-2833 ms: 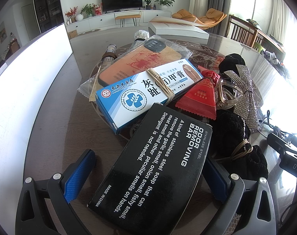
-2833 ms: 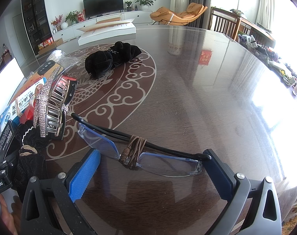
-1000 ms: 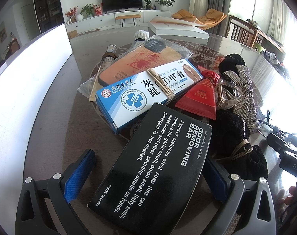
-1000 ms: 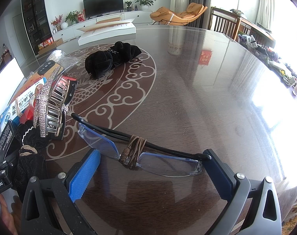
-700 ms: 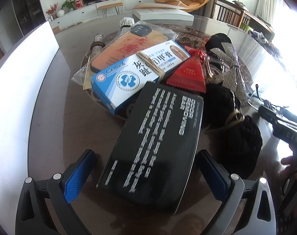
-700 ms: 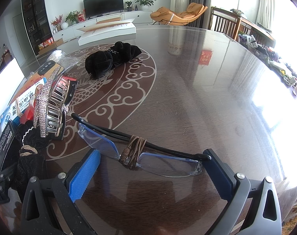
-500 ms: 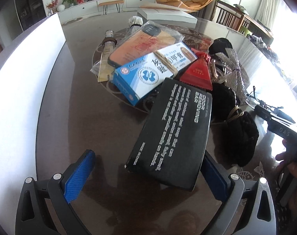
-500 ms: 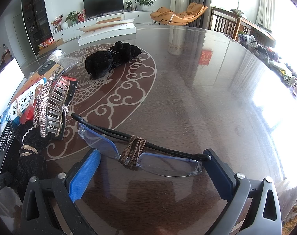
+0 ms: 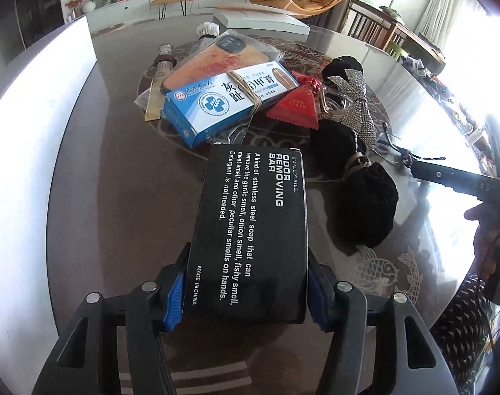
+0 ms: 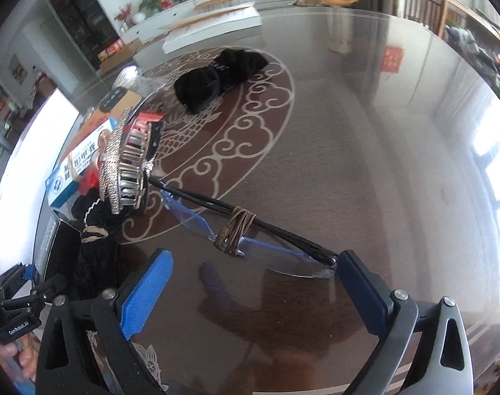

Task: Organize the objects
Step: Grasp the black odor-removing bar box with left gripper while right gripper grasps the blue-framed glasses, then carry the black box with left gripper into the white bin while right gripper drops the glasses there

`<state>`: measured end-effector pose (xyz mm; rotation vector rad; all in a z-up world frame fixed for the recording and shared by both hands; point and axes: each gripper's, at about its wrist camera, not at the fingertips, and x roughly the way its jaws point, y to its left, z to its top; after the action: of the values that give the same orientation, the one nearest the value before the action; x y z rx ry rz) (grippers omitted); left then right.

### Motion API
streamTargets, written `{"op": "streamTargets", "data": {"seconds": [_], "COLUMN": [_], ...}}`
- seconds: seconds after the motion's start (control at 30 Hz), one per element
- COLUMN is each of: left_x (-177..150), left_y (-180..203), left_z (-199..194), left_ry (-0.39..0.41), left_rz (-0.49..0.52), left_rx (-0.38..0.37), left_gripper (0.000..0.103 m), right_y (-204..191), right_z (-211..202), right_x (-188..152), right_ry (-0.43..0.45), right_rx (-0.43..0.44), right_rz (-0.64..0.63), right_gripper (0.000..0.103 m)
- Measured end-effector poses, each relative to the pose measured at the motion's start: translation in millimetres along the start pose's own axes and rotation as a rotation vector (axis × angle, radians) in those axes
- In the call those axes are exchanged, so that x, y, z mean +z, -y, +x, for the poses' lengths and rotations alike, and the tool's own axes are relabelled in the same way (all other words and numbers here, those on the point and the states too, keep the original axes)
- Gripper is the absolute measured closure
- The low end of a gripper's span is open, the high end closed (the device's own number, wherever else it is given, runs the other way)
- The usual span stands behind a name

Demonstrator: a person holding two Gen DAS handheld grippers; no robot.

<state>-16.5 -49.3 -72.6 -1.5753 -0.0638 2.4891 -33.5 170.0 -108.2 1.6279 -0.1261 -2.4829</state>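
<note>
1. While the left gripper (image 9: 246, 291) has just been closing, its blue pads now press both long sides of the black soap box (image 9: 251, 230), clamped on its near end.
2. Beyond the box, a blue-and-white medicine carton (image 9: 228, 98) bound with a rubber band lies on the glass table (image 9: 95, 181), overlapping an orange packet in clear wrap (image 9: 213, 61).
3. Right of that sit a red sachet (image 9: 296, 107), a rhinestone hair claw (image 9: 355, 98) and a black scrunchie bundle (image 9: 365, 197).
4. Over in the right wrist view, the right gripper (image 10: 250, 291) has its jaws apart, having just eased in slightly.
5. A pair of blue-lensed glasses (image 10: 217, 222), tied with a brown cord, lies between them; one end is against the right pad (image 10: 361, 283), the left pad stands clear.
6. Farther off, another black fabric bundle (image 10: 217, 79) rests on the table's scroll pattern.
</note>
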Motion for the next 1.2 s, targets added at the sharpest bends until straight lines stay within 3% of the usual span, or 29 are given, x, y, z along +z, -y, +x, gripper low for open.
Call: {"op": "streamTargets", "data": {"seconds": [0.17, 0.37, 0.47, 0.57, 0.6, 0.63, 0.67, 0.73, 0.87, 1.0, 1.1, 1.2], "left_x": [-8.5, -21.9, -22.6, -21.8, -21.6, -21.7, -22.3, -23.9, -23.8, -12.5, -2.6, -1.9], "left_y": [-4.7, -13.5, -13.9, -15.4, -16.4, -17.7, -19.4, -23.0, -25.4, -36.1, -59.6, -94.3], "left_z": [-5.2, -14.5, -16.3, -20.1, -23.1, -27.6, -32.7, -43.1, -67.0, -99.7, -129.5, -158.1], "left_ry": [0.018, 0.015, 0.026, 0.027, 0.031, 0.039, 0.048, 0.061, 0.09, 0.141, 0.195, 0.253], "left_rz": [-0.002, -0.011, -0.016, -0.037, -0.042, -0.043, -0.044, -0.045, -0.046, -0.072, -0.103, -0.139], "left_rx": [-0.014, -0.026, -0.044, -0.07, -0.076, -0.078, -0.078, -0.081, -0.108, -0.148, -0.126, -0.018], "left_gripper": [0.045, 0.045, 0.045, 0.045, 0.045, 0.045, 0.045, 0.045, 0.045, 0.045, 0.045, 0.045], "right_y": [-47.5, -56.9, -64.6, -79.9, -85.4, -88.4, -87.6, -78.3, -55.2, -41.9, -67.6, -125.9], "right_z": [24.6, 4.7, 2.1, 16.8, 23.5, 26.1, 23.8, 21.9, 2.2, -37.1, -74.5, -102.6], "right_x": [19.6, 24.7, 28.7, 30.9, 30.4, 30.3, 32.8, 36.0, 23.8, 14.3, 15.1, 21.9], "right_ry": [-0.044, -0.105, -0.093, -0.122, -0.134, -0.133, -0.126, -0.148, -0.144, -0.078, 0.001, 0.065], "right_rx": [-0.121, -0.088, -0.164, -0.163, -0.155, -0.14, -0.11, -0.097, -0.085, -0.011, 0.109, 0.246], "right_rz": [-0.287, -0.388, -0.496, -0.587, -0.612, -0.618, -0.591, -0.486, -0.342, -0.191, -0.164, -0.196], "right_gripper": [0.015, 0.016, 0.015, 0.016, 0.017, 0.027, 0.062, 0.077, 0.078, 0.078, 0.078, 0.078]}}
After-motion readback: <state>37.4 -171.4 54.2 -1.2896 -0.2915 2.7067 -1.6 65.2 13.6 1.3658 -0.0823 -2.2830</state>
